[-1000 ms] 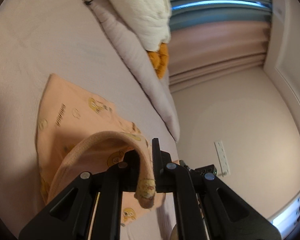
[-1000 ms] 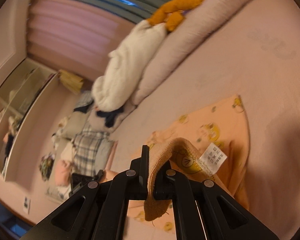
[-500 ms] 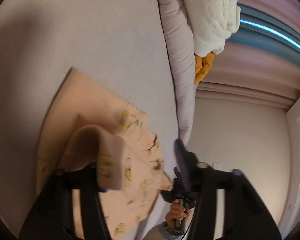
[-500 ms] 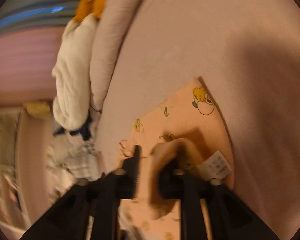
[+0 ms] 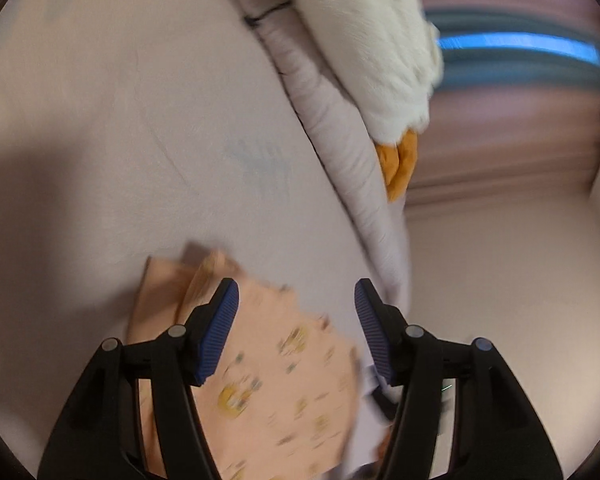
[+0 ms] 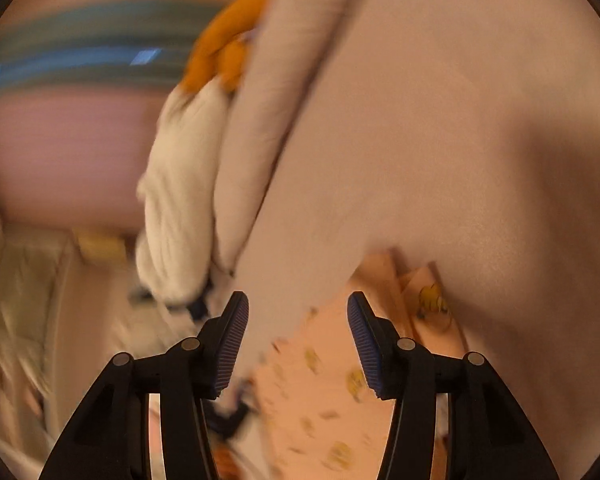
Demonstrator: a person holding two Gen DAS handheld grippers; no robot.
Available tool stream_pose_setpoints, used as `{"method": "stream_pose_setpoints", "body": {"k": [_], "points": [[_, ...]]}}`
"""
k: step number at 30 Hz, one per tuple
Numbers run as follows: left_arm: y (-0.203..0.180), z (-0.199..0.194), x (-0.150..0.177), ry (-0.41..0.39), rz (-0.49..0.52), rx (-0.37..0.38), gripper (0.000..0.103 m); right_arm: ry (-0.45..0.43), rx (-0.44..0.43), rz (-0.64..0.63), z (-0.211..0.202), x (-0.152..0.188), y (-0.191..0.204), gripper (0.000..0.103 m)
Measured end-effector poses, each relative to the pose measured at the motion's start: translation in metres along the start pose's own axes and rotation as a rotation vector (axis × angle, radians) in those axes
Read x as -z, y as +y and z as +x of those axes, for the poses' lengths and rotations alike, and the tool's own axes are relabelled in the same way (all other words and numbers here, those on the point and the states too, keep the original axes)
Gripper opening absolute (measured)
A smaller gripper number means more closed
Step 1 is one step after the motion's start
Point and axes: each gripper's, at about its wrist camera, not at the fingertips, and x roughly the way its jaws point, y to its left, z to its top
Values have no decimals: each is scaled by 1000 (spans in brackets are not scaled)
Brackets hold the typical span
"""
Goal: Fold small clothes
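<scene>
Both tools stand with their blue-padded fingers spread wide and nothing between them. Beneath the left gripper (image 5: 296,300) lies the peach printed garment (image 5: 276,384), folded over on the pale pink bedsheet (image 5: 120,128); the right gripper (image 6: 298,312) hovers above the same cloth. Farther off, a rolled duvet (image 5: 340,132) runs along the bed, with a white plush toy (image 5: 372,44) on it.

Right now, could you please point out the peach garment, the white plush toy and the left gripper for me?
peach garment (image 5: 284,392), left wrist view, on its printed top layer between the fingers.
white plush toy (image 5: 372,52), left wrist view, on its furry white body.
left gripper (image 5: 296,320), left wrist view, midway between its open fingertips.
</scene>
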Motion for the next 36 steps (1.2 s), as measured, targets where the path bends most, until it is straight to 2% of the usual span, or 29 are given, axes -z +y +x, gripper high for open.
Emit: {"method": "stream_pose_setpoints", "body": {"k": [1,4,6,8,11,14,16,17,20,22,27,30,34,36], "points": [[-7,-4,8,11,62,-29,59,11,35,-107,-7,11,12,53],[-22,-13,37,61,210,-97,59,43,141,-293,-13,35,28,53],[-29,-10,55,90,294,-145,59,60,254,-423,-12,58,37,49],[-28,-10,74,111,361,-179,59,91,296,-490,-7,76,40,36],[-22,-10,99,124,445,-234,56,106,351,-556,-3,95,39,34],[-9,0,111,146,474,-306,49,115,437,-634,2,108,41,34],[1,-1,118,142,497,-342,40,144,514,-656,10,112,32,34],[3,0,118,137,500,-347,40,146,532,-659,14,109,34,29],[1,-8,123,121,497,-366,40,130,546,-655,13,106,31,27],[-3,-14,132,116,515,-381,41,114,548,-683,8,113,44,27],[-2,-25,157,99,568,-468,41,162,415,-811,14,161,76,27],[-4,-26,168,88,601,-506,41,220,389,-869,32,187,82,27],[-4,-31,174,79,619,-524,41,272,437,-882,56,198,73,28],[-6,-31,175,71,622,-532,41,268,472,-904,64,203,73,28]]}}
